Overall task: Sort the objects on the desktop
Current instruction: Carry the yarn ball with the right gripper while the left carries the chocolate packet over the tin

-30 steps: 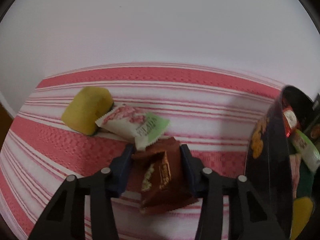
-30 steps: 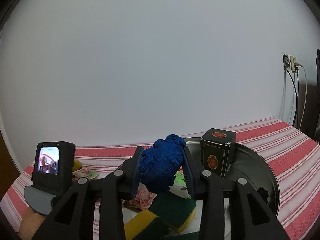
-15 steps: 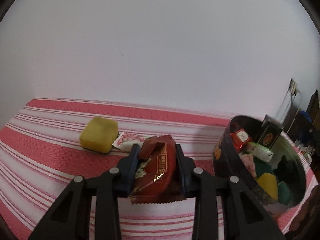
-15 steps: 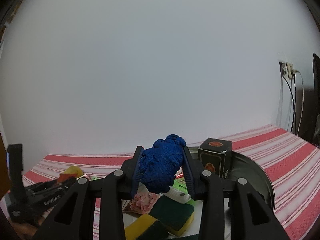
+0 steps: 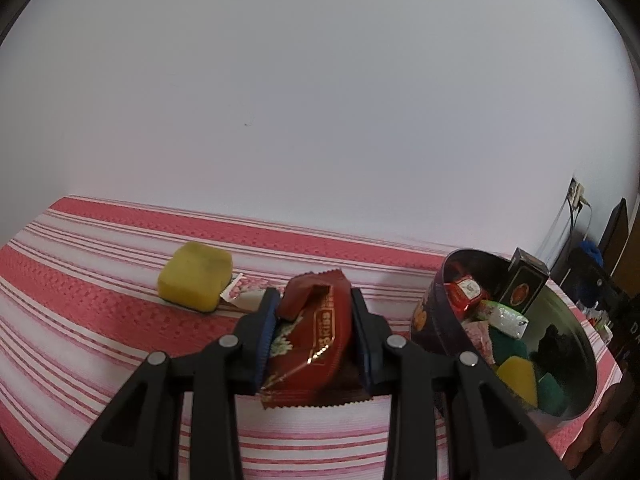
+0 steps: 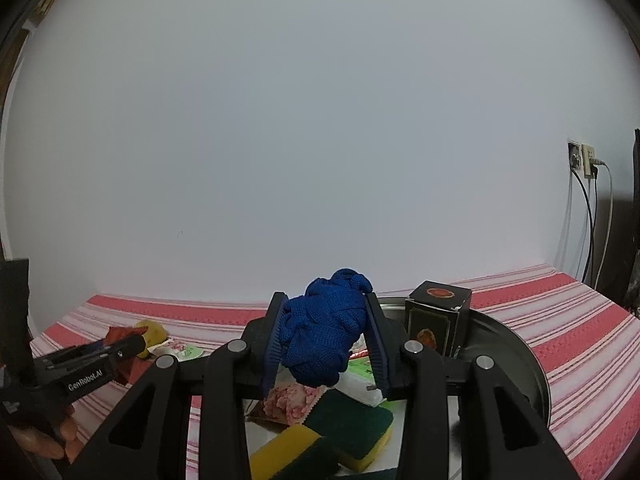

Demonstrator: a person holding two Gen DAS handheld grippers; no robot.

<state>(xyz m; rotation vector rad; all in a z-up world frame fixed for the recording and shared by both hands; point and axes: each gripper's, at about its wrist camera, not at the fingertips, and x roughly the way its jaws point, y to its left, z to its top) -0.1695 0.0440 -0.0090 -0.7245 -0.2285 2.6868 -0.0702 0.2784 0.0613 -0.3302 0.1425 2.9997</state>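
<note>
Left gripper [image 5: 314,332] clamped on red snack packet [image 5: 314,328], lifted clear of striped tablecloth [image 5: 80,312]. Packet's long axis running up-down the left-wrist frame, along the fingers, crimped tail hanging out below the pads. Right gripper [image 6: 326,342] closed tight on blue knitted bundle [image 6: 324,336], centre of right-wrist frame.

Key relation: round metal tin [image 5: 440,300] sits lower right of the left-wrist frame, near rim just beside the right-hand finger. So packet likely goes right and slightly up over that dark wall, then down. Left gripper nearer the packet's drop spot on the tin's left side; right gripper already hovering above the tin's middle, over green-and-yellow sponges [image 6: 352,428] and pink sachet [image 6: 292,400].

Edges to mind: tin wall stands tall, packet tail could snag on it. Black box [image 5: 524,284] upright at far rim, upper right; red sachet [image 5: 466,292] and other wrappers crowd the left half inside. Room inside tight, best gap unclear.

Still on cloth, left of centre: yellow sponge [image 5: 196,276] touching a pink-and-white sachet [image 5: 240,294] partly hidden behind the left-hand finger. Open cloth all round those, no obstacles lower left.
</note>
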